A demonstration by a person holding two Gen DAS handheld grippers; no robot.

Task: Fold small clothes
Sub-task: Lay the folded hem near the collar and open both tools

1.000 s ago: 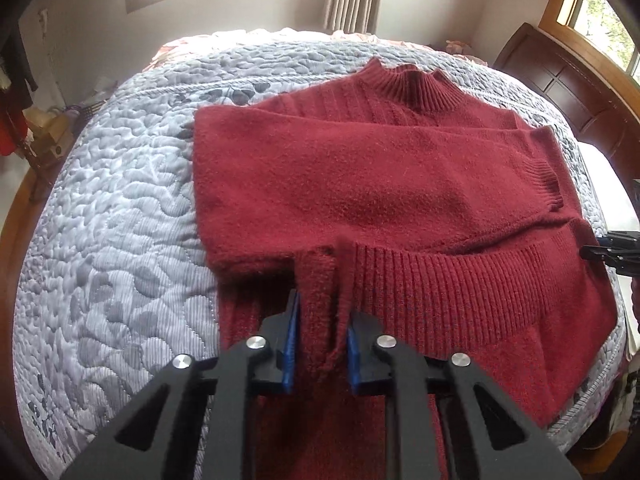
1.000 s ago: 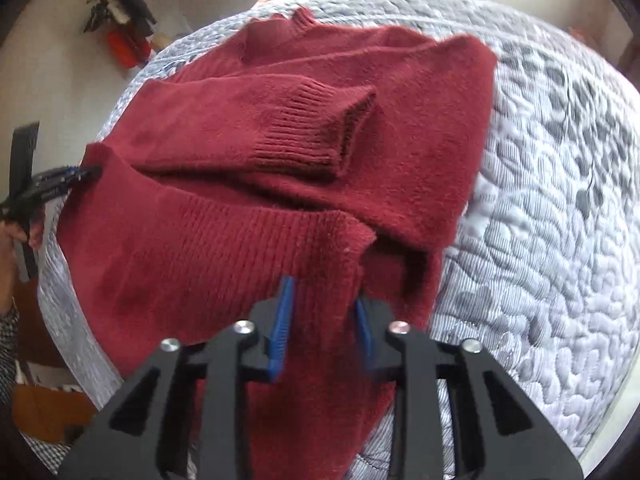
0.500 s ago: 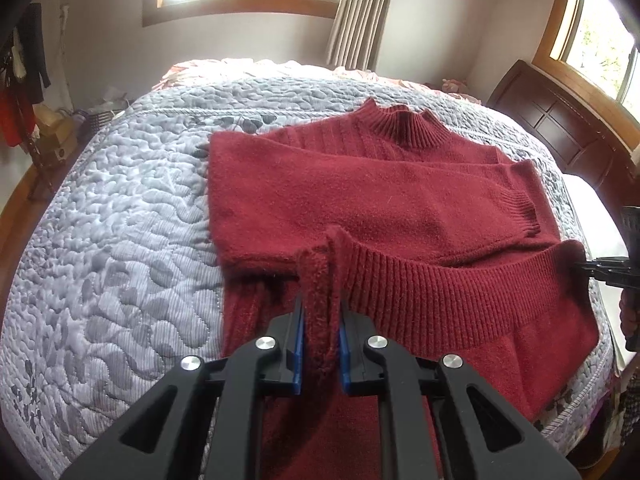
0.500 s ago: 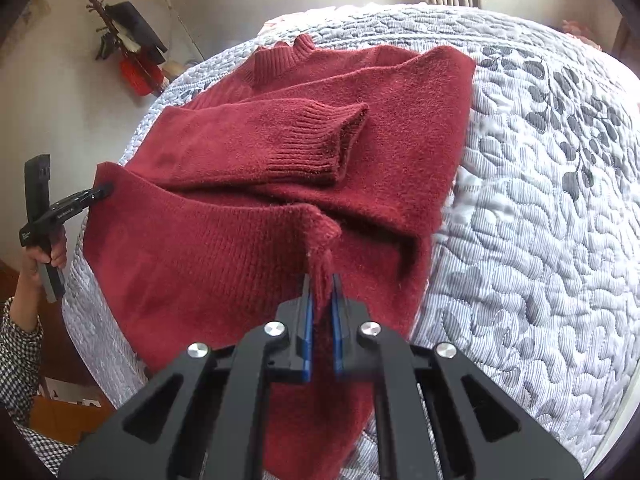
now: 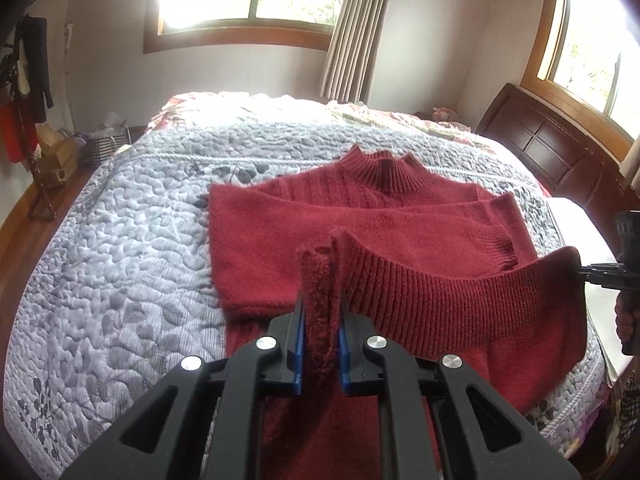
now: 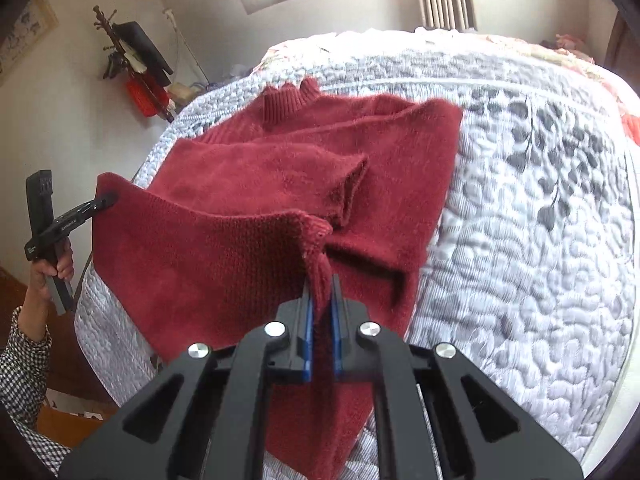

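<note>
A dark red knit sweater (image 5: 360,216) lies on a grey quilted bed, collar at the far end, both sleeves folded across the chest. Its ribbed hem (image 5: 460,292) is lifted off the quilt and stretched between the two grippers. My left gripper (image 5: 320,320) is shut on one hem corner, which stands up between the blue pads. My right gripper (image 6: 320,300) is shut on the other hem corner. In the right wrist view the sweater (image 6: 320,168) hangs from the raised hem, and the left gripper (image 6: 102,202) pinches the far corner, held by a hand.
The grey quilt (image 5: 120,248) spreads wide to the left of the sweater. A dark wooden headboard (image 5: 552,148) stands at the right. A coat rack (image 6: 132,64) with hanging things stands by the wall, and a checked sleeve (image 6: 24,364) is at the bed's edge.
Both grippers went from open around the hem corners to shut on them. They have since risen, lifting the hem off the quilt, and more of the room shows.
</note>
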